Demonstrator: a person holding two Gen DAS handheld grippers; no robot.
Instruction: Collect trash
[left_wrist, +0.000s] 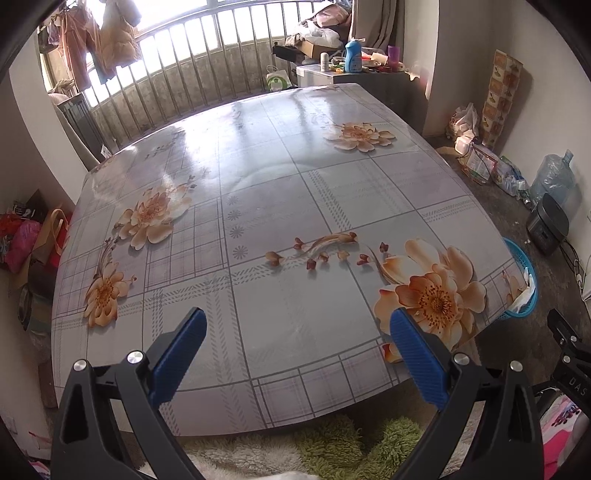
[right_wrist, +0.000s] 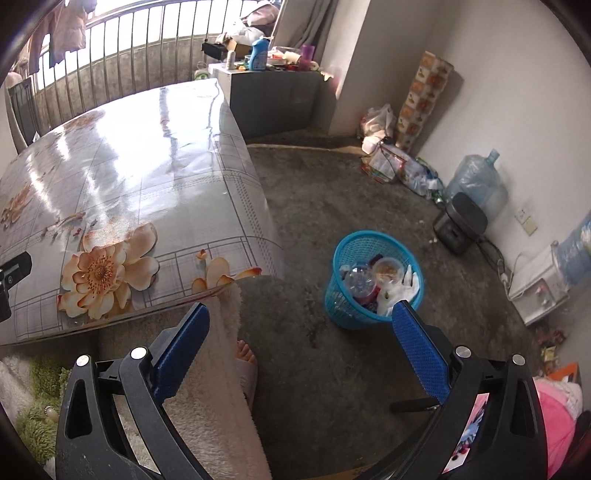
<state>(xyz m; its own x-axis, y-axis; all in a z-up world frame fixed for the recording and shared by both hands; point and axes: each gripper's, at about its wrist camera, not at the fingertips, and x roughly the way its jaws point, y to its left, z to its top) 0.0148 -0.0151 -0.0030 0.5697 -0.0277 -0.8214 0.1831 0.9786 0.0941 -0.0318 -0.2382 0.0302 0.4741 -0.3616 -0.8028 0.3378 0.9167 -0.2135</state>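
Our left gripper (left_wrist: 297, 325) spread empty above the floral worktop (left_wrist: 258, 206); our right gripper (right_wrist: 301, 321) spread empty, blue trash basket (right_wrist: 345, 314) just ahead, holding bottles and wrappers

The table (left_wrist: 258, 206) carries a glossy grey checked cover printed with peach flowers. Beyond the table's far edge runs a metal railing (left_wrist: 177, 62), with clothes (left_wrist: 99, 40) hanging above it. A low cabinet (right_wrist: 273, 96) stands beside the table's far right corner, holding 1 blue bottle (right_wrist: 258, 55) among clutter. Right of the table, against the wall, stand a water jug (right_wrist: 476, 181) and a dark cooker (right_wrist: 461, 221). A green rug (left_wrist: 354, 439) lies at the table's near edge.
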